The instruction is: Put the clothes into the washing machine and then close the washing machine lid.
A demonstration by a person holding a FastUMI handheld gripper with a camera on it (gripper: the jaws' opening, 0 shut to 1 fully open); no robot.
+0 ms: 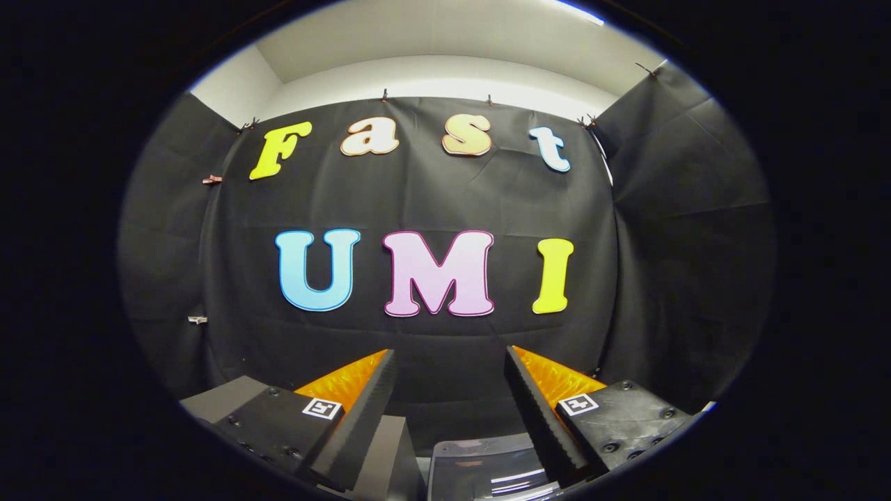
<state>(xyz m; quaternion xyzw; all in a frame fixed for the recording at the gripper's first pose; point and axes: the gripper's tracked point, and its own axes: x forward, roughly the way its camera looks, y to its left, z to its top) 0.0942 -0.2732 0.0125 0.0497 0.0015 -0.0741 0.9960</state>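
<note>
The gripper is held level and aimed at the booth's black cloth wall, its two fingers spread wide with nothing between them — only the cloth shows through the gap. Below and between the finger bases lies a glossy, translucent grey panel streaked with reflections of the ceiling light; by its place and sheen it is probably the top of the washing machine, possibly its lid, though too little of it shows to say whether it stands open or shut. To the left, under the left finger, a plain grey box-like body shows an edge and a flat face — what it is cannot be told.

No clothes can be made out, so where they lie is not settled: they may sit somewhere below the fingers, or already inside the machine. The scene therefore fits two stages equally — a raised, empty-fingered pose ahead of reaching down for the clothes, or the same pose with the clothes in and the lid down. The step in hand cannot be judged further than this. Any next move calls for tipping the gripper downward so that the machine's top comes between the fingers
</note>
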